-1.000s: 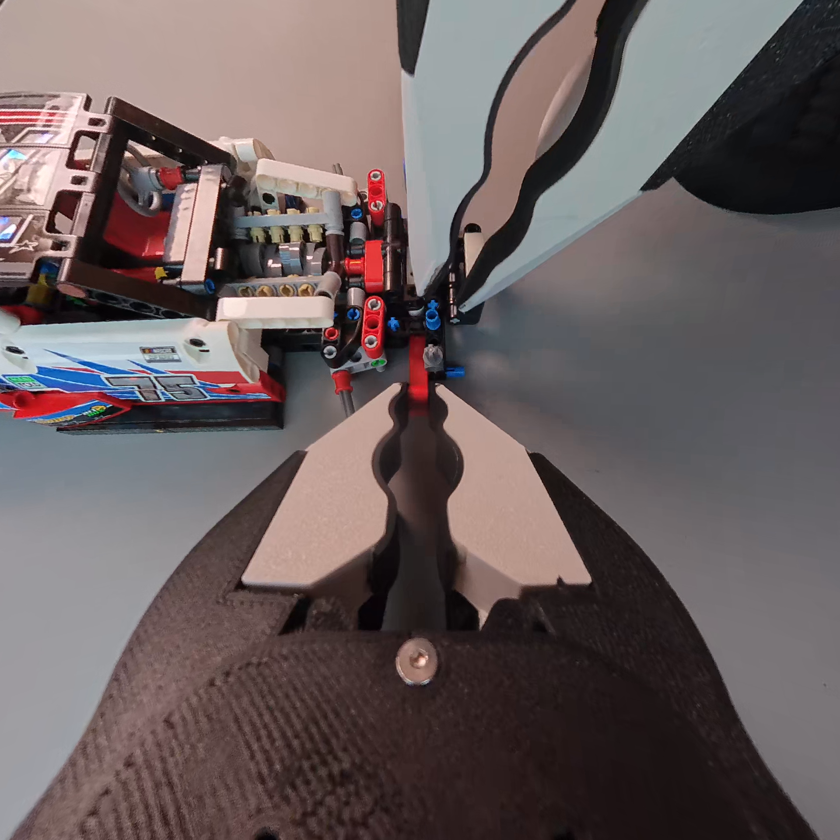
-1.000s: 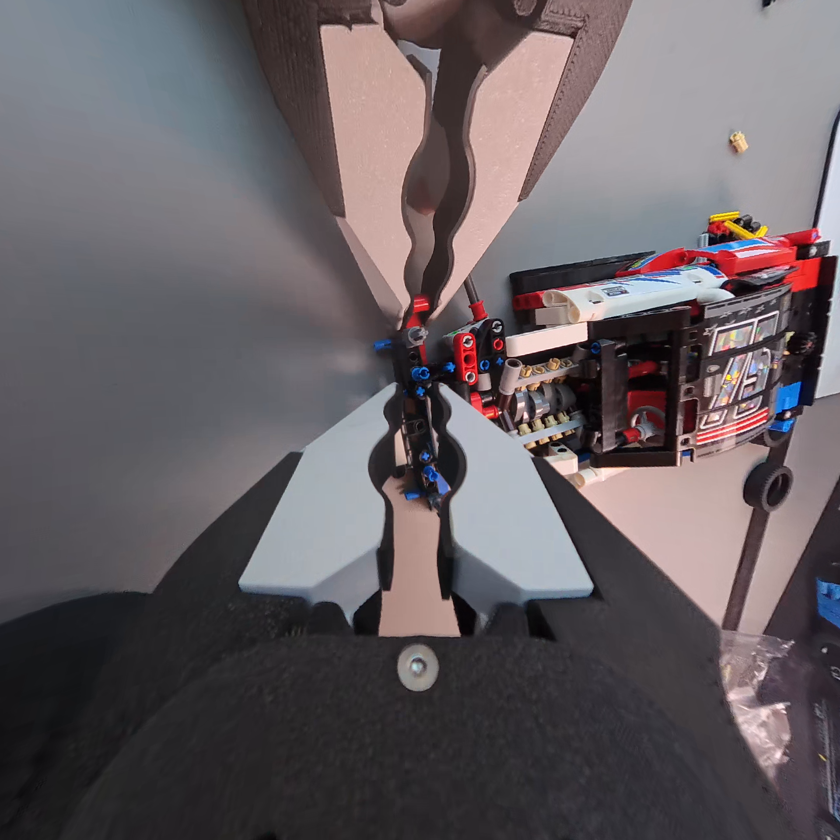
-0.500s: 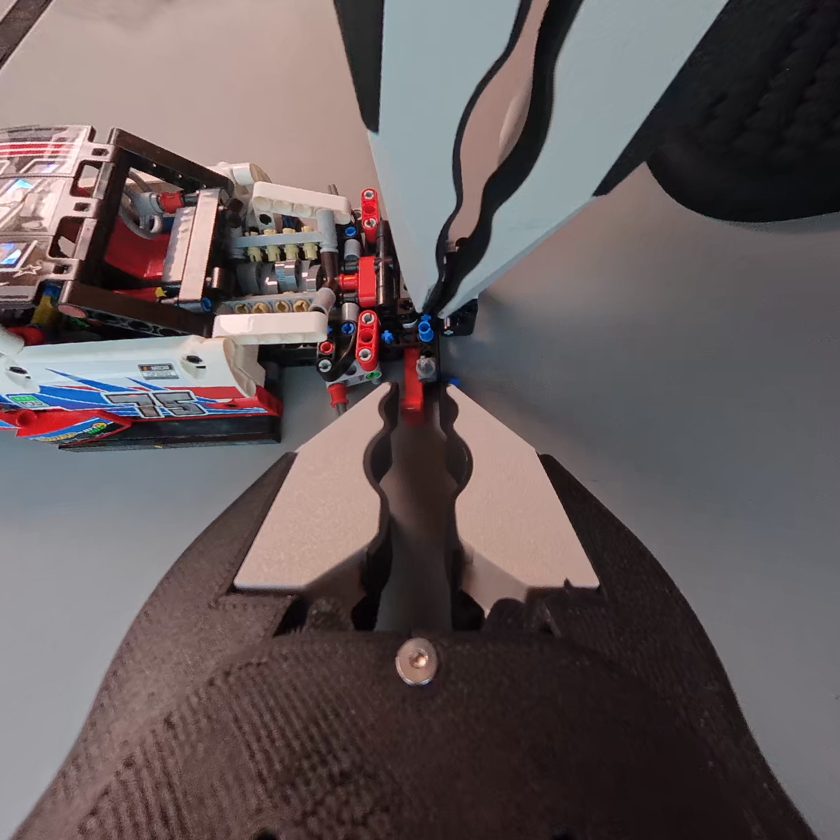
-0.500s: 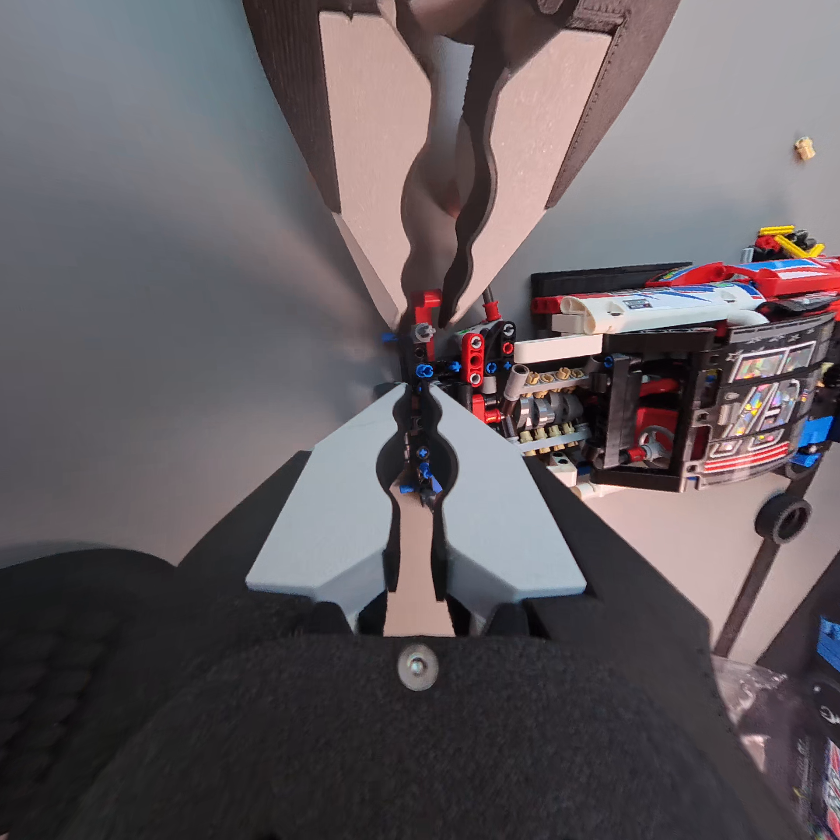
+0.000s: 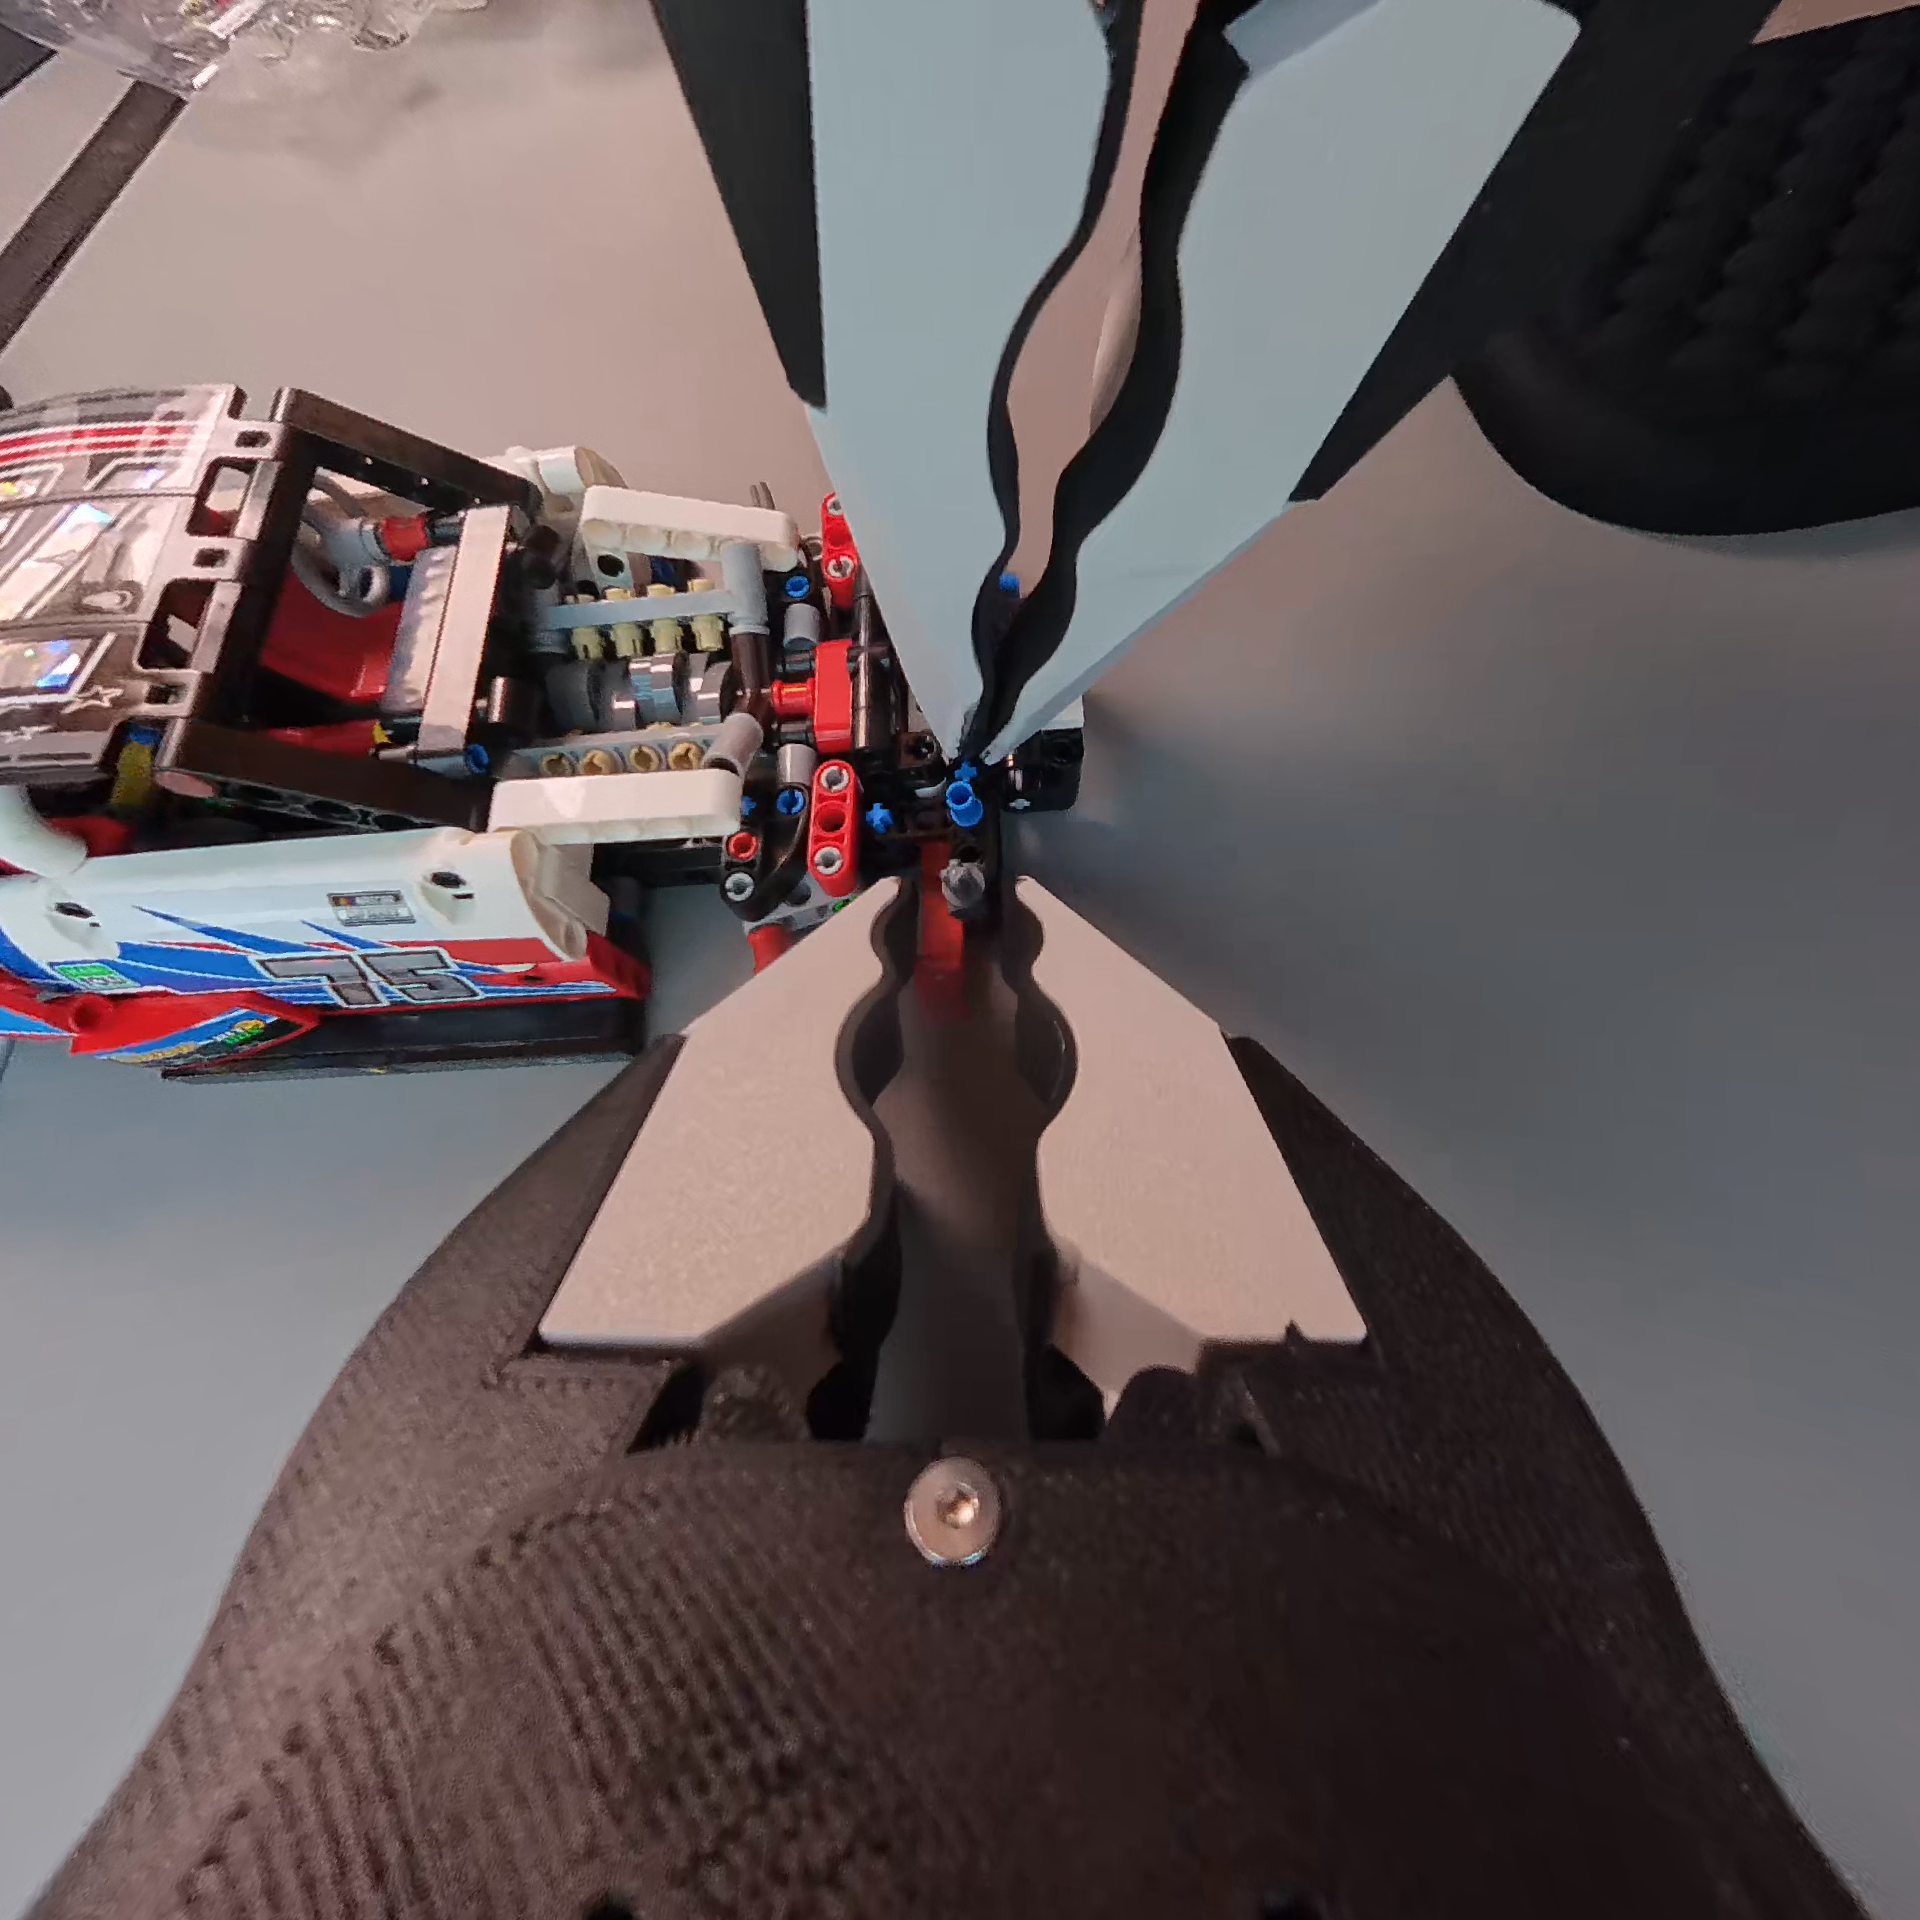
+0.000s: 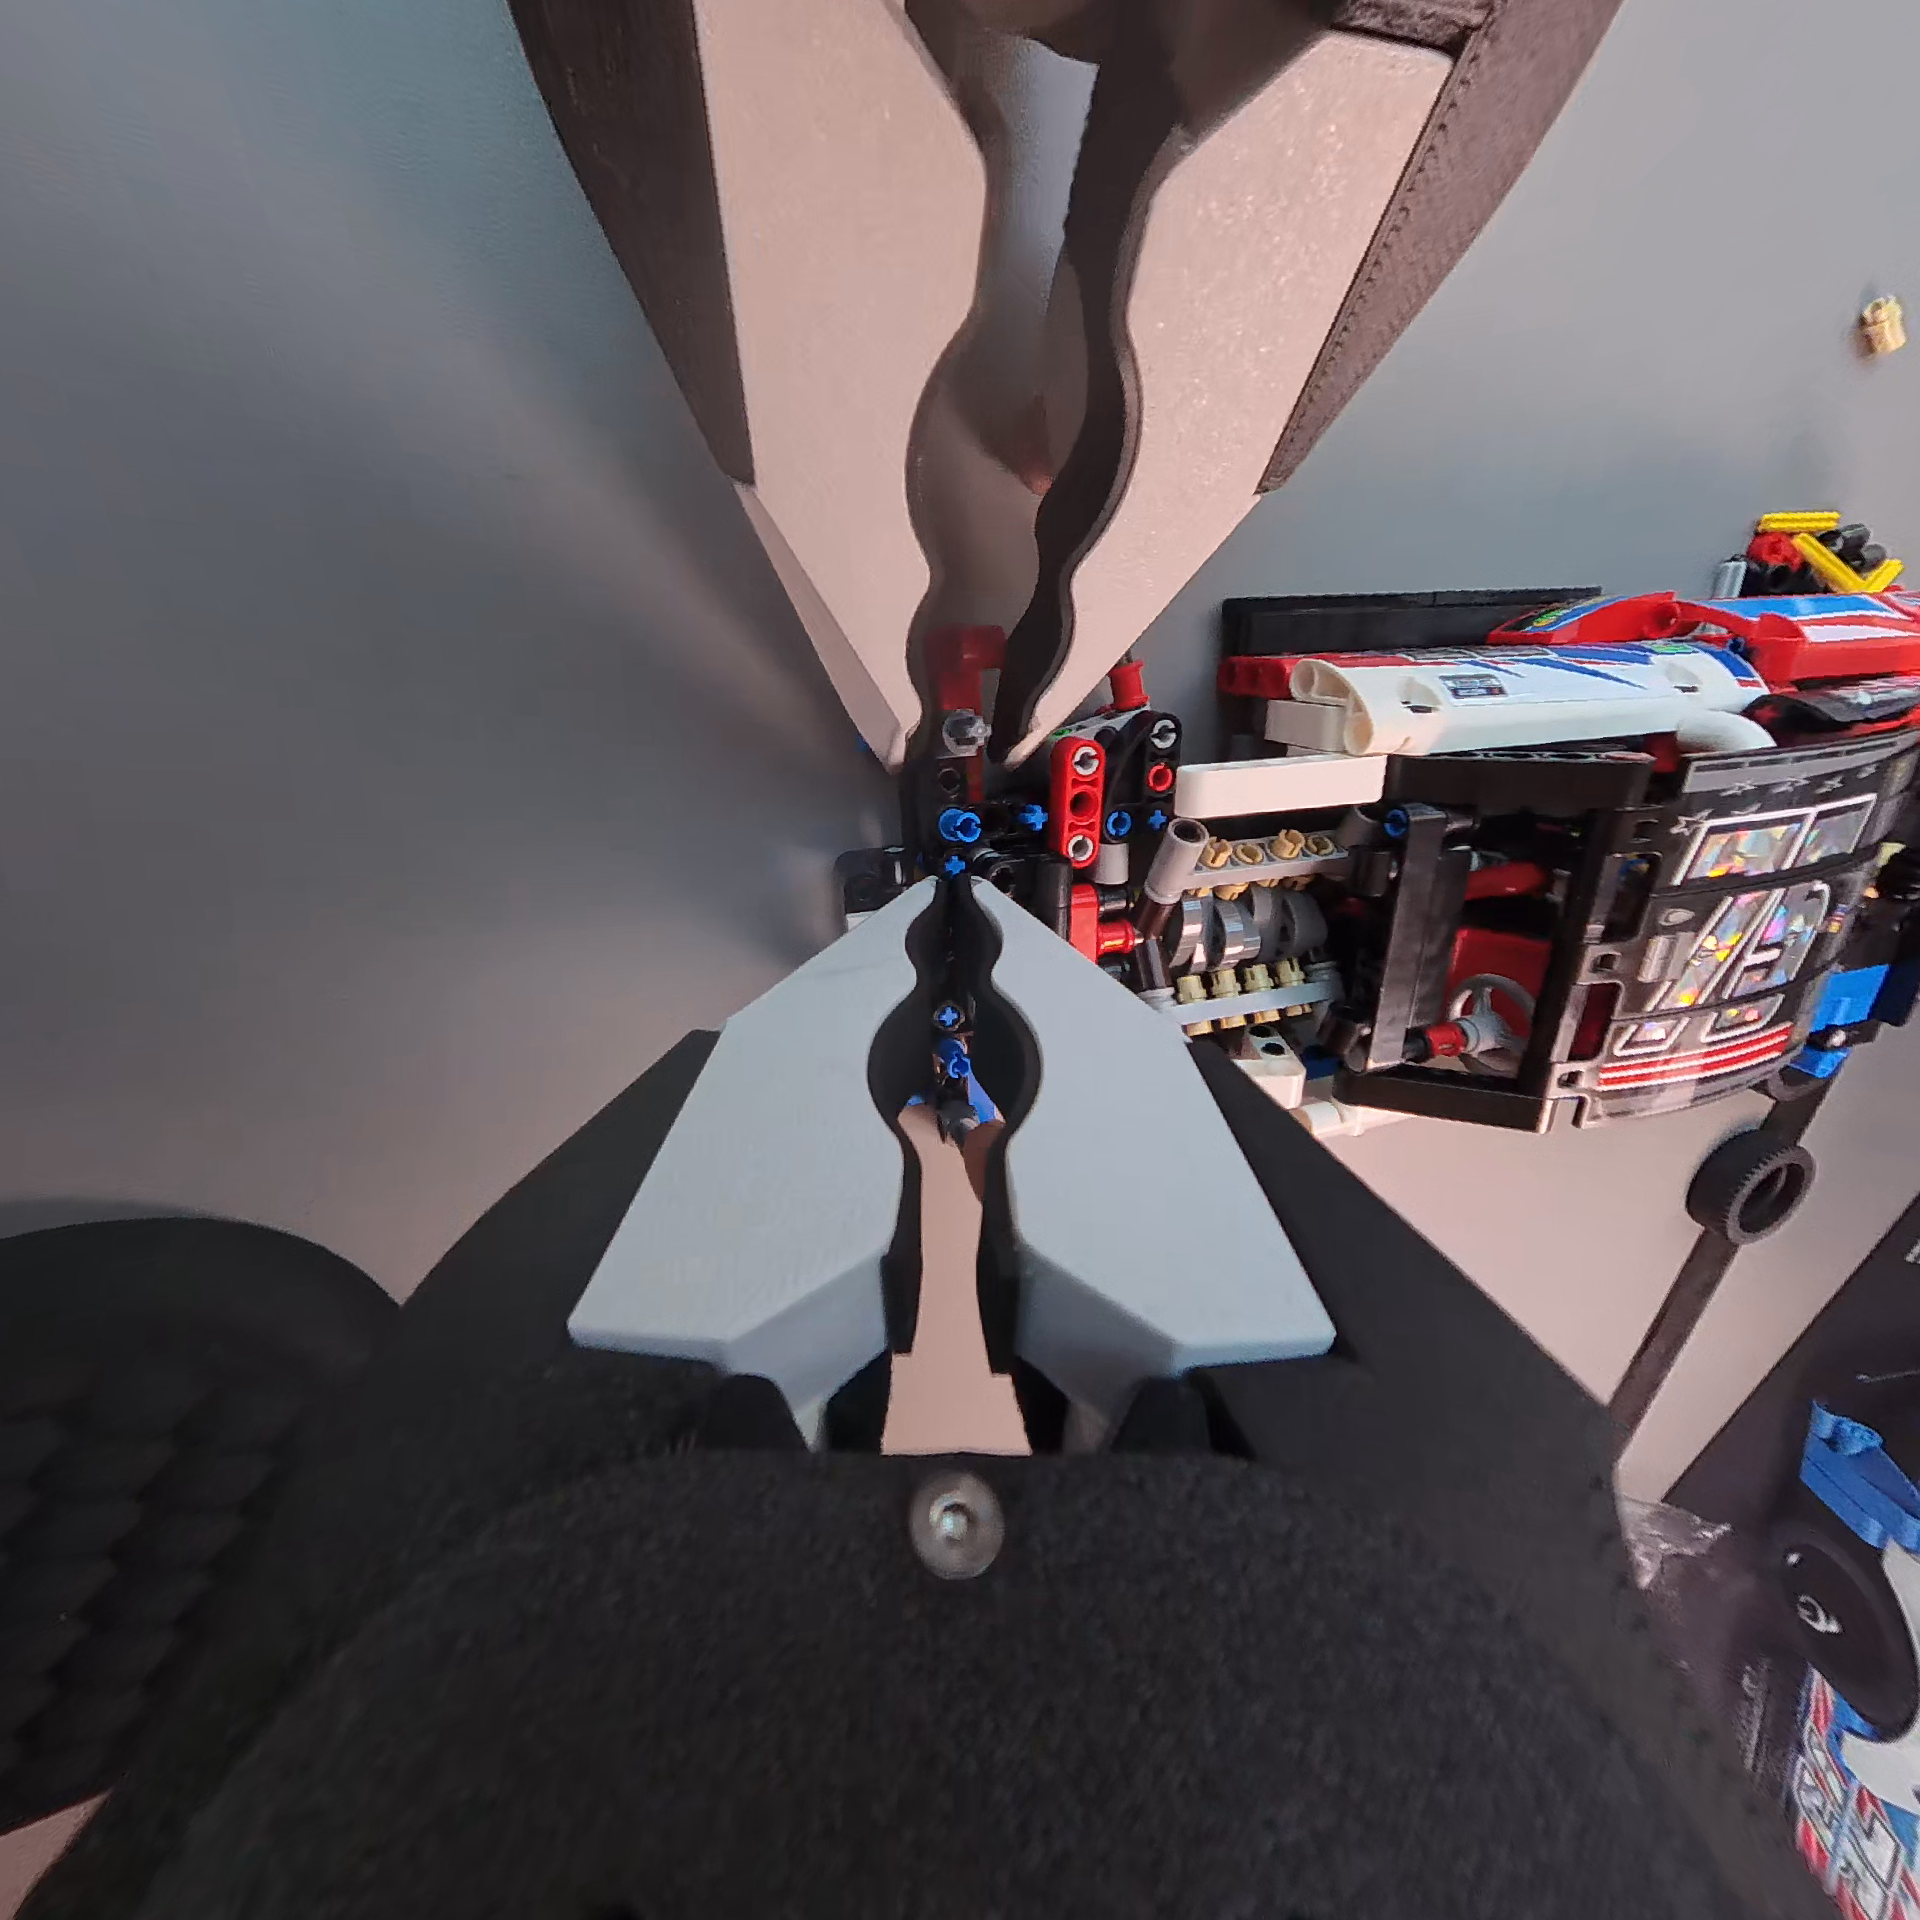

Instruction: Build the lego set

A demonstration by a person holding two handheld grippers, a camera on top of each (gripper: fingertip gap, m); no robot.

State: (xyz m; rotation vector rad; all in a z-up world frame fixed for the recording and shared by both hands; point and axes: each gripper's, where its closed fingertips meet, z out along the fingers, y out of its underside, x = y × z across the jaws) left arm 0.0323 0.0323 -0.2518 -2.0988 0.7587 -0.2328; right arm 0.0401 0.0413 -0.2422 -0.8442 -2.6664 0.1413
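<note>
A partly built Lego race car (image 5: 343,748) with white, red and blue panels lies on the grey table; it also shows in the right wrist view (image 6: 1507,904). At its bare front end sits a black frame with blue pins (image 5: 961,800). My left gripper (image 5: 958,888) comes from below, slightly open around a red piece (image 5: 940,935) that sticks out of that frame. My right gripper (image 6: 954,883) comes from the opposite side and is shut on the black frame's beam (image 6: 951,977). The two grippers' tips nearly meet over the frame.
A loose black tyre (image 6: 1751,1195) and a small tan piece (image 6: 1881,338) lie beside the car. A small yellow, red and black assembly (image 6: 1829,551) sits by the car's tail. A clear plastic bag (image 5: 260,42) and blue parts (image 6: 1849,1475) are at the table's edges. Left and right tips are no more than a few centimetres apart.
My left gripper's fingers have parted a little around the red piece. My right gripper has stayed shut on the black beam, and both cameras have moved closer to the car's front.
</note>
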